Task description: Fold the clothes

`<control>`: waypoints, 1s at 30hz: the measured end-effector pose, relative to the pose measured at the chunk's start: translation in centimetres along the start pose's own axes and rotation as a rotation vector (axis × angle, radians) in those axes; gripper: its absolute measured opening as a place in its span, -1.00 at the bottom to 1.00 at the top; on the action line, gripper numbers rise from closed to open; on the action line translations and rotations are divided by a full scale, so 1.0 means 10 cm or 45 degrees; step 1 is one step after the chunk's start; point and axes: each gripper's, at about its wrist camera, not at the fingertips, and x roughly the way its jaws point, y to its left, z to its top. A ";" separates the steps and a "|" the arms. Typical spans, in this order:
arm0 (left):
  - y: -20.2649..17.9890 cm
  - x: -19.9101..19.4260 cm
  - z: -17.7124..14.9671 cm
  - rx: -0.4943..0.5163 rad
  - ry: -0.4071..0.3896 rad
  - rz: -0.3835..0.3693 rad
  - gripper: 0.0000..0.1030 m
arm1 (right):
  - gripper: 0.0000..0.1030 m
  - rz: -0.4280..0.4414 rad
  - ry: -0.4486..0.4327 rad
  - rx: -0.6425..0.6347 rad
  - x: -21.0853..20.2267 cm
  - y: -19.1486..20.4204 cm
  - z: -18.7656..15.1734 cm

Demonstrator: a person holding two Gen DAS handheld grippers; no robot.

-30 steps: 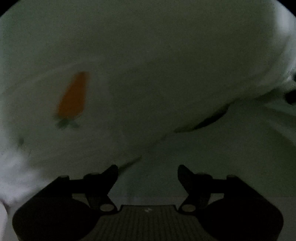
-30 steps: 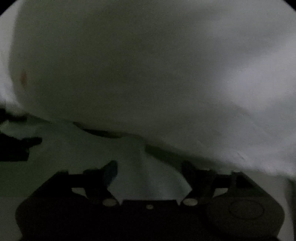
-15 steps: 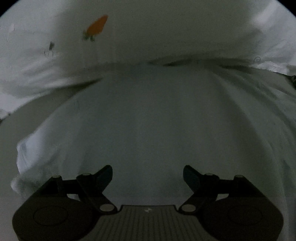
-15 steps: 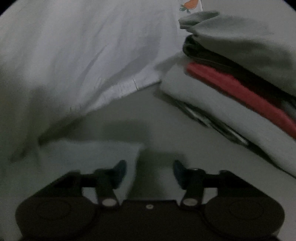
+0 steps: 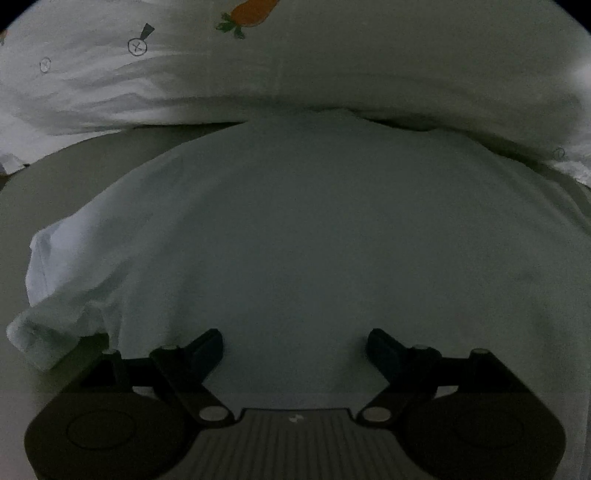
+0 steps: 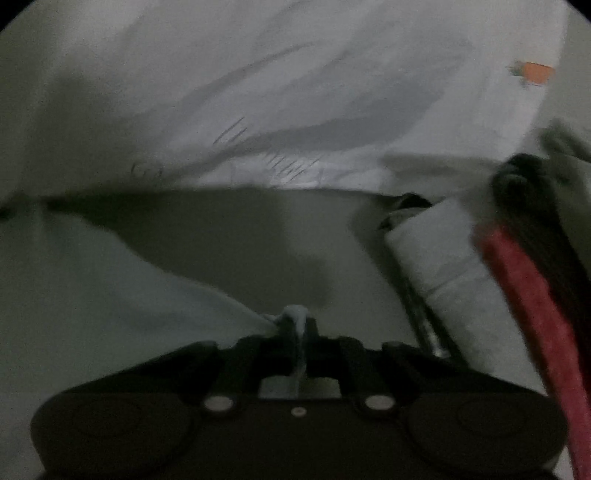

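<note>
1. Left gripper [image 5: 295,345]: I see its jaws spread wide, nothing between them, hovering over the near edge of the pale garment
2. Pale garment [image 5: 314,240]: I see it lying flat on the grey surface [image 5: 74,170], filling the middle of the left view; its left sleeve [image 5: 55,295] is bunched at the near left
3. Right gripper [image 6: 297,332]: I have its jaws closed on a pinch of the pale garment [image 6: 92,295], whose cloth spreads away to the near left
4. Printed white cloth [image 5: 295,66]: it lies across the far side, overlapping the garment's far edge, with an orange carrot print [image 5: 251,13]
5. Stack of folded clothes [image 6: 461,277]: right of the right gripper, with a red layer [image 6: 532,314] and a dark layer [image 6: 535,206] showing; blurred
</note>
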 end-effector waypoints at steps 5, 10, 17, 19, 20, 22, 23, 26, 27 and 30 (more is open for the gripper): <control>0.10 -0.29 -0.03 0.021 -0.042 0.021 0.68 | 0.03 -0.042 -0.030 0.060 -0.45 -0.12 -0.19; 0.34 -0.67 -0.34 -0.035 -0.023 0.067 0.68 | 0.37 0.084 -0.008 0.163 -1.33 -0.21 -0.85; 0.54 -1.30 -1.22 -0.134 0.053 0.130 0.68 | -0.17 0.348 0.112 0.315 -2.41 -0.17 -2.01; 0.57 -1.46 -1.48 -0.149 0.070 0.140 0.68 | -0.34 0.436 0.136 0.379 -2.65 -0.16 -2.25; 0.57 -1.54 -1.62 -0.152 0.078 0.147 0.68 | -0.38 0.472 0.137 0.343 -2.75 -0.11 -2.33; 0.57 -1.68 -1.86 -0.155 0.086 0.170 0.68 | -0.38 0.542 0.136 0.261 -2.93 0.01 -2.47; 0.57 -1.75 -1.99 -0.161 0.090 0.184 0.68 | -0.38 0.571 0.131 0.171 -3.02 0.10 -2.52; 0.59 -1.95 -2.33 -0.211 0.096 0.204 0.68 | -0.21 0.659 0.113 -0.071 -3.26 0.35 -2.64; 0.60 -2.00 -2.43 -0.222 0.094 0.210 0.68 | 0.12 0.686 0.106 -0.144 -3.32 0.42 -2.67; 0.64 -2.14 -2.67 -0.250 0.100 0.243 0.68 | 0.23 0.683 0.098 -0.320 -3.43 0.64 -2.77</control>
